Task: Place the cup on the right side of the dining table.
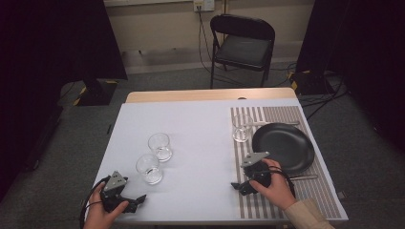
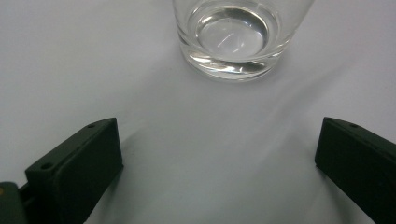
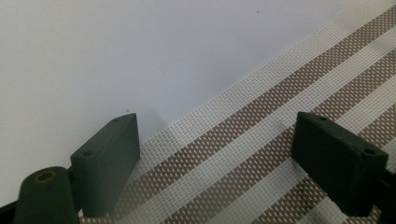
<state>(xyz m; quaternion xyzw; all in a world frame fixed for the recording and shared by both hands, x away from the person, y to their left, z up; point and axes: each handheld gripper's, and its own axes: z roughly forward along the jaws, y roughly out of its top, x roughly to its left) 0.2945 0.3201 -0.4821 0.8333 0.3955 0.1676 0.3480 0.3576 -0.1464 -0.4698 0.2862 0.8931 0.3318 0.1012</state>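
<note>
the left gripper (image 1: 136, 201), jaws wide and empty, rests at the table's near edge; the nearest glass (image 2: 236, 37) stands upright just ahead. the right gripper (image 3: 215, 154), also wide, lies on the placemat (image 3: 289, 121).

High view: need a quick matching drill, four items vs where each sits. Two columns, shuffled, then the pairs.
Items:
1. black plate
2. glass nearest the left gripper
3. folding chair
4. right gripper

Places:
A. on the floor beyond the table
B. on the bare white surface
C. on the striped placemat, right side
D. over the placemat's left edge, jaws open

Pairs: 1-C, 2-B, 3-A, 4-D
</note>
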